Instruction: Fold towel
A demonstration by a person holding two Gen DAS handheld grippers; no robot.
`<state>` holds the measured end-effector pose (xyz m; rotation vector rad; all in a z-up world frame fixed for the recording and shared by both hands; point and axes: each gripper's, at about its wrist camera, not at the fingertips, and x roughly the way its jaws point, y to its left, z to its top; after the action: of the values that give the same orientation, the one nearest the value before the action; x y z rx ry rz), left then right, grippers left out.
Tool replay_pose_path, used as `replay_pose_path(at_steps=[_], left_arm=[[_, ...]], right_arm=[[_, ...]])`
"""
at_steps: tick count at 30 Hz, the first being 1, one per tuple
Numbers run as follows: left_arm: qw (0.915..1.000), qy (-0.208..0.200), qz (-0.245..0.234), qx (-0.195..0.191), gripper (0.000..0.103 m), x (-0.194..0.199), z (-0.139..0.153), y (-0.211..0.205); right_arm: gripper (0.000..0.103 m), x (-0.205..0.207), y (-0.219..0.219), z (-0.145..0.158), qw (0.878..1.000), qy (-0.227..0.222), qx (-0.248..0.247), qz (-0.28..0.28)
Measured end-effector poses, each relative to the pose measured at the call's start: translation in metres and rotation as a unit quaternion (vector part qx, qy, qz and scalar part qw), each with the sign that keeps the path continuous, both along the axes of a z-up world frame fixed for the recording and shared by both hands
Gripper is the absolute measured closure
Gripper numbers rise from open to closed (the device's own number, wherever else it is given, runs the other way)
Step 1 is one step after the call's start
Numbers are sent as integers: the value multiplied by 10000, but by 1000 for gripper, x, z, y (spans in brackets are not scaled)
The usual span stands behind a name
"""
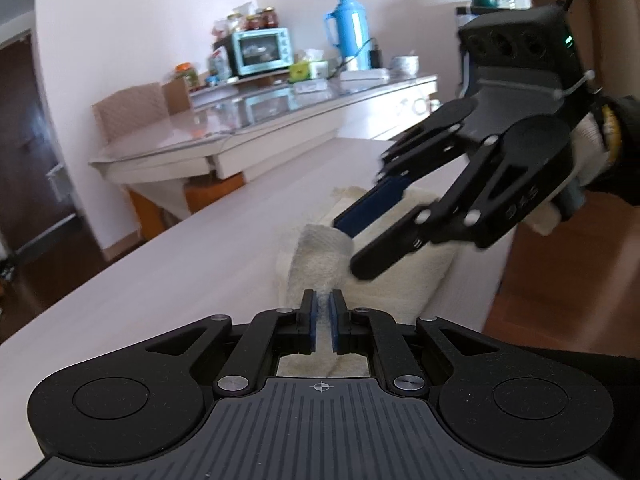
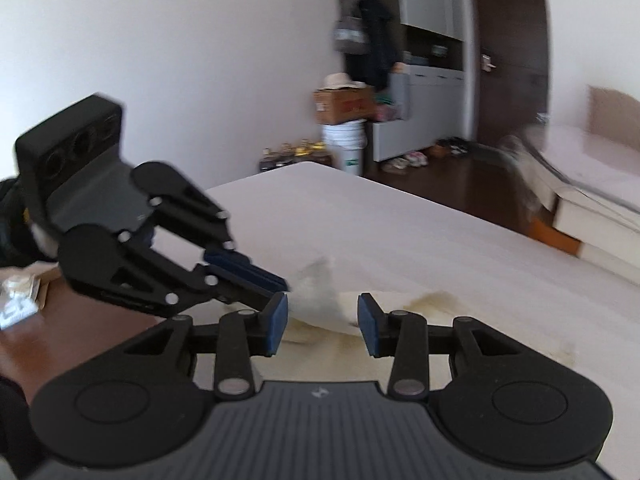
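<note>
A cream towel lies near the right edge of the pale table; one part is lifted into a fold. My left gripper is shut on that raised towel fold. It also shows in the right wrist view, pinching the towel from the left. My right gripper is open, its jaws standing either side of the lifted fold. It also shows in the left wrist view, open just above the towel.
A second table behind holds a blue oven, a blue flask and jars. Brown floor lies right of the table. In the right wrist view a cardboard box, a white bucket and cabinets stand far off.
</note>
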<state>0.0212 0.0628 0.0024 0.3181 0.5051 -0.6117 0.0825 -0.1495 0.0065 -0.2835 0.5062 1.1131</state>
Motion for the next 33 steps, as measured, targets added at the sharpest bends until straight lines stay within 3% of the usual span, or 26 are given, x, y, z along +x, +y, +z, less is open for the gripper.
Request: replay_pose_path(at_steps=[2, 3, 10, 14, 27, 33], left_arm=[[10000, 34, -14, -25, 91, -1, 2, 6], [10000, 39, 15, -49, 91, -2, 3, 9], [9993, 35, 342, -129, 87, 15, 12, 24], [9999, 142, -23, -10, 87, 22, 10, 13], [9927, 152, -1135, 381, 83, -1, 3, -9], [9832, 1, -1495, 1047, 82, -1, -9, -30]], right_arm=[[86, -3, 1, -2, 9999, -30, -116, 37], [90, -5, 1, -3, 9999, -32, -155, 66], [90, -46, -3, -13, 9950, -478, -722, 492], [87, -68, -1, -18, 9896, -808, -996, 649], [87, -71, -2, -22, 9938, -557, -831, 492], [84, -68, -5, -25, 9946, -538, -769, 446]])
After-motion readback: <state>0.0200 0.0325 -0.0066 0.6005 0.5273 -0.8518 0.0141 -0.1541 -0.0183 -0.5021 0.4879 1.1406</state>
